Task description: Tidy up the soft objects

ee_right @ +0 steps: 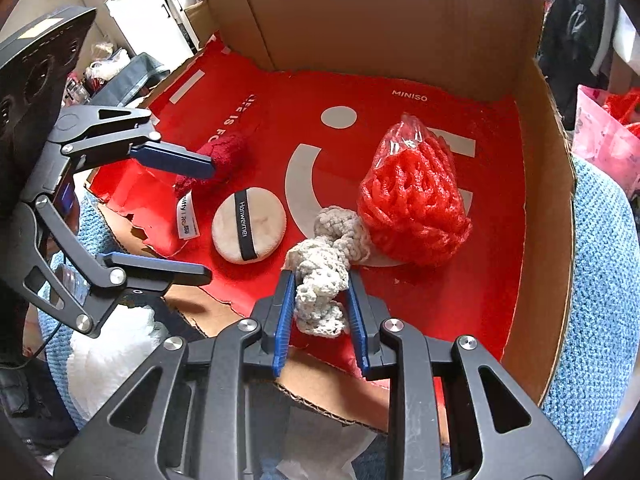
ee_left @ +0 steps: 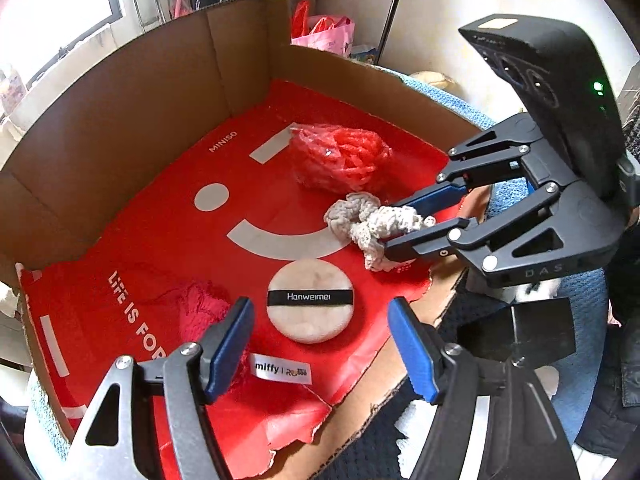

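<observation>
A cardboard box (ee_left: 132,92) lined with red paper holds the soft things. My right gripper (ee_right: 320,284) is shut on a cream crocheted scrunchie (ee_right: 324,264), which also shows in the left wrist view (ee_left: 372,224), resting on the red liner. Beside it lie a red mesh bundle in plastic (ee_right: 416,196) and a round powder puff (ee_right: 249,231) with a black band. My left gripper (ee_left: 320,320) is open, its fingers over the near part of the box, with a dark red fuzzy cloth (ee_left: 200,308) by its left finger and the puff (ee_left: 310,300) ahead.
The box walls (ee_right: 400,20) rise at the back and sides; the near side is an open flap. The box sits on a blue knitted cover (ee_right: 600,280). A white fluffy item (ee_right: 108,352) lies outside the box near the left gripper. Room clutter stands behind.
</observation>
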Tool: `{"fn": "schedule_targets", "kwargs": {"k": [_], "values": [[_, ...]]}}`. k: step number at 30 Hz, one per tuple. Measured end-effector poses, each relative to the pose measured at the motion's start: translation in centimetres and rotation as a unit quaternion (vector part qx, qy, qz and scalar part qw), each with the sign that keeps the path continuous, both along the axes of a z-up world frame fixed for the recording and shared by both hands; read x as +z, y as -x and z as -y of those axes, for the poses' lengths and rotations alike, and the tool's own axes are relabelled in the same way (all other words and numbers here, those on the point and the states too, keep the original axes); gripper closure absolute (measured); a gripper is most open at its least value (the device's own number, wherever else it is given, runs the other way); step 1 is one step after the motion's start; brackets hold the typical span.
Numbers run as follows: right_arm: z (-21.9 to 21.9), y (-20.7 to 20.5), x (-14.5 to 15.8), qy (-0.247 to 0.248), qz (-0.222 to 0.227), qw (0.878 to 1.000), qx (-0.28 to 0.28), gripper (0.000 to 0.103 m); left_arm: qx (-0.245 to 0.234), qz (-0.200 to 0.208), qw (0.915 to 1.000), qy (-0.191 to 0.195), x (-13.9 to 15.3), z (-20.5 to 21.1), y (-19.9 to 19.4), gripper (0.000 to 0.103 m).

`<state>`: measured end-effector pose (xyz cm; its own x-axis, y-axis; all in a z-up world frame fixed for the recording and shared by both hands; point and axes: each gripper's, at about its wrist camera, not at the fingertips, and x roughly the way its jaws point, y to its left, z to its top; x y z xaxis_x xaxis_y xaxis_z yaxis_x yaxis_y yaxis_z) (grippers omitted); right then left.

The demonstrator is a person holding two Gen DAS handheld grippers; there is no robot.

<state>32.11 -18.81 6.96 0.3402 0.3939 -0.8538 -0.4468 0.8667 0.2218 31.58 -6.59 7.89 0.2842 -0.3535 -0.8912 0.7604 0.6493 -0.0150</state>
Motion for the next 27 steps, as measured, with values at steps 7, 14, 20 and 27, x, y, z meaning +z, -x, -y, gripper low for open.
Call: {"fn": "schedule_targets", "kwargs": {"k": [7, 14, 20, 27], "values": [[-0.2, 0.9, 1.0, 0.001, 0.013, 1.0, -0.005, 0.043, 0.004, 0.012, 0.9999, 0.006, 2.0, -1.2, 1.6, 0.031], [0.3, 2.7, 3.3, 0.0, 0.036, 0.999, -0.018, 0.043, 0.027, 0.039, 0.9983, 0.034, 4.8, -3.4, 4.1, 0.021], [0.7, 5.5, 6.4, 0.0, 0.077, 0.997, -0.03, 0.033, 0.072, 0.078, 0.9913, 0.078, 8.0, -5.9, 7.1, 0.01], [1.8, 9.5, 9.7, -0.012, 0.127, 0.991, -0.048, 0.026, 0.132, 0.127, 0.976, 0.117, 9.6, -8.4, 10.6, 0.001]]}}
